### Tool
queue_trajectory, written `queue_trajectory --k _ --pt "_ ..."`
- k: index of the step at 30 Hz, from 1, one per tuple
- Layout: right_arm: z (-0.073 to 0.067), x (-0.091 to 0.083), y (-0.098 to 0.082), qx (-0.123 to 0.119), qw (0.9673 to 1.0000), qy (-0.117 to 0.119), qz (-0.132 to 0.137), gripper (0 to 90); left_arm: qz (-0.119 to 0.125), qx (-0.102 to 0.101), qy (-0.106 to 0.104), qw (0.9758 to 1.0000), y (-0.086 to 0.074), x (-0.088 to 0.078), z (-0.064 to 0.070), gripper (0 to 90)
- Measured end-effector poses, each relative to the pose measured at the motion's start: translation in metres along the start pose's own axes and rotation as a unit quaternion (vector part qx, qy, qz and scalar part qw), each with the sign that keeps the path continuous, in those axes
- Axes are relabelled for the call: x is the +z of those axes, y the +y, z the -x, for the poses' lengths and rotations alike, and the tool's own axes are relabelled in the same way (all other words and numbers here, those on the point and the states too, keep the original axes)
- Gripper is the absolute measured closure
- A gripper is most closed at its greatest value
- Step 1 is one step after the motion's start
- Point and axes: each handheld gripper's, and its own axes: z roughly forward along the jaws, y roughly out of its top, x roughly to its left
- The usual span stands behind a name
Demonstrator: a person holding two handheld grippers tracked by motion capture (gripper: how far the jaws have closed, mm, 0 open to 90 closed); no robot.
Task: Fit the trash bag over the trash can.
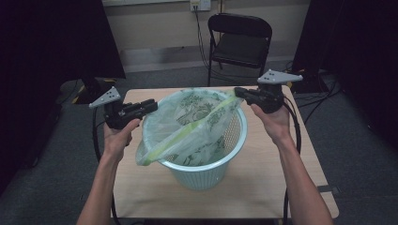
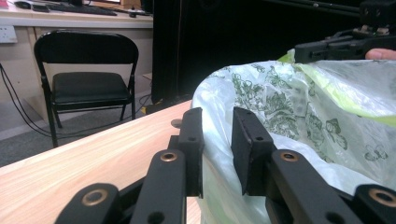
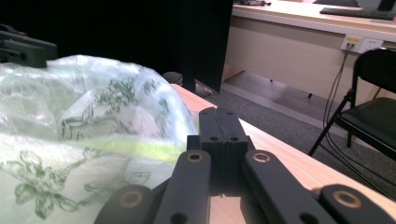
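Tension is mattering: right claw (image 1: 240, 92) is pinching bag (image 1: 197, 123) hem shut, left claw (image 1: 151, 106) gaping beside bin (image 1: 206, 173).

Both forearms reach forward; left gripper (image 1: 151, 106) jaws stand slightly apart, right gripper (image 1: 238, 92) jaws pressed together.

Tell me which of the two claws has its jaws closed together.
The right claw, by the far right rim of the basket: its jaws meet flat with no gap beside the bag. The left claw has a gap between its jaws.
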Motion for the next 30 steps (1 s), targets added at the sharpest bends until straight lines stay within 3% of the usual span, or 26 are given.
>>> queue_trajectory --k 5,10,14,17,19,20,21,24,25,30 --pt "0.009 -0.007 -0.023 0.024 0.9997 -0.003 0.005 90.0 -0.006 0.014 0.005 0.9999 0.000 -0.006 0.008 74.5" --pt "0.010 0.002 -0.037 0.033 0.9994 0.005 -0.008 87.6 -0.007 0.012 -0.001 0.9999 0.001 -0.008 0.006 74.4" --pt "0.011 0.007 -0.034 0.030 0.9995 -0.003 -0.007 75.7 -0.004 0.000 0.008 1.0000 0.011 0.007 0.000 56.4" --pt "0.015 0.004 -0.026 0.033 0.9993 -0.017 0.000 66.4 -0.022 -0.004 0.004 0.9997 0.014 0.021 -0.007 55.6" --pt "0.015 0.001 -0.019 0.033 0.9992 -0.019 0.008 60.0 -0.026 0.001 -0.004 0.9997 0.013 0.025 -0.010 67.0" --pt "0.014 -0.001 -0.016 0.033 0.9992 -0.022 0.010 58.6 -0.020 -0.013 -0.017 0.9996 0.012 0.024 -0.011 70.7" --pt "0.012 -0.002 -0.013 0.029 0.9992 -0.023 0.014 57.4 -0.015 -0.014 -0.021 0.9996 0.011 0.022 -0.011 77.3" --pt "0.007 -0.004 -0.006 0.022 0.9993 -0.022 0.020 55.2 -0.009 -0.006 -0.010 0.9999 0.011 0.017 -0.009 80.4" --pt "0.004 -0.003 -0.004 0.020 0.9994 -0.019 0.023 54.3 -0.011 -0.007 -0.008 0.9999 0.011 0.015 -0.009 87.8" --pt "-0.006 0.004 0.006 0.011 0.9996 -0.005 0.026 52.8 -0.006 -0.012 -0.016 0.9998 0.005 -0.004 -0.005 89.4"
